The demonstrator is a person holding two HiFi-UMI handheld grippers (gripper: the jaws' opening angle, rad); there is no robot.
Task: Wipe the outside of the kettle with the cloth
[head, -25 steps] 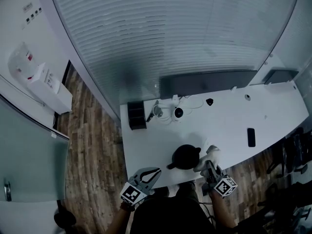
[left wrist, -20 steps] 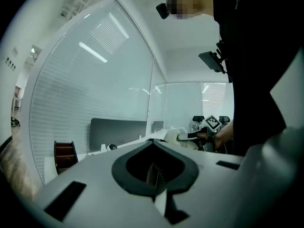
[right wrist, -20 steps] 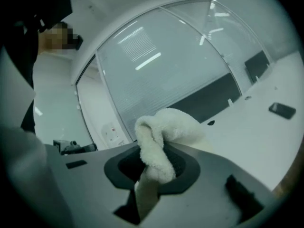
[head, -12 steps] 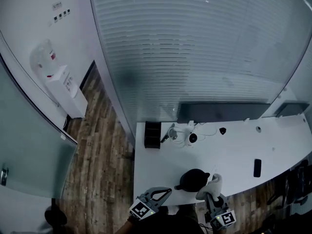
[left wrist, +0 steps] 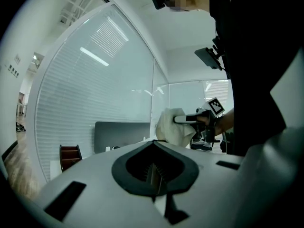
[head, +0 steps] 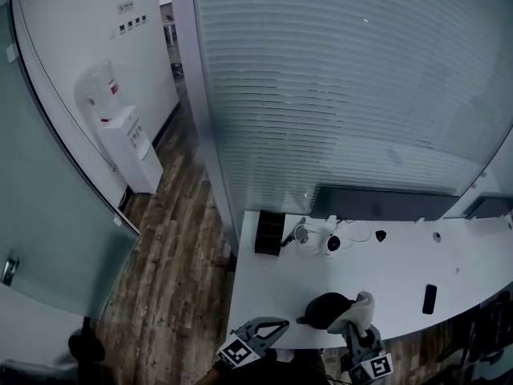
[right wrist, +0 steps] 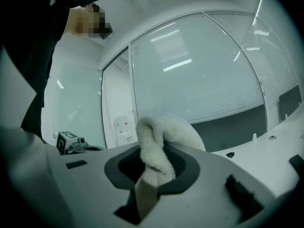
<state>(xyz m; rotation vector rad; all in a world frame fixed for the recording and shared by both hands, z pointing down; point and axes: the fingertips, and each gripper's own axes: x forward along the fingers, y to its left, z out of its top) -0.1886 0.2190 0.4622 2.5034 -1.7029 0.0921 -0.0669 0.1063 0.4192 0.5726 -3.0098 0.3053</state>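
Note:
The black kettle (head: pixel 325 310) stands near the front edge of the white table (head: pixel 401 275). A white fluffy cloth (head: pixel 357 310) lies against the kettle's right side, with my right gripper (head: pixel 354 328) shut on it. In the right gripper view the cloth (right wrist: pixel 159 141) bulges up out of the closed jaws. My left gripper (head: pixel 282 324) hangs off the table's front edge, left of the kettle and apart from it. It is shut with nothing in it (left wrist: pixel 155 174). The left gripper view also shows the cloth (left wrist: pixel 170 126). The kettle is hidden in both gripper views.
At the table's back left stand a dark box (head: pixel 268 233) and a small white camera (head: pixel 331 244) with cables. A black phone (head: pixel 430 298) lies at the right. A glass wall with blinds rises behind. A water dispenser (head: pixel 122 131) stands on the wooden floor (head: pixel 176 263) at the left.
The right gripper has risen with the cloth and rolled, bringing the cloth up along the kettle's right side. The left gripper's jaws have shut. The head view has tilted up.

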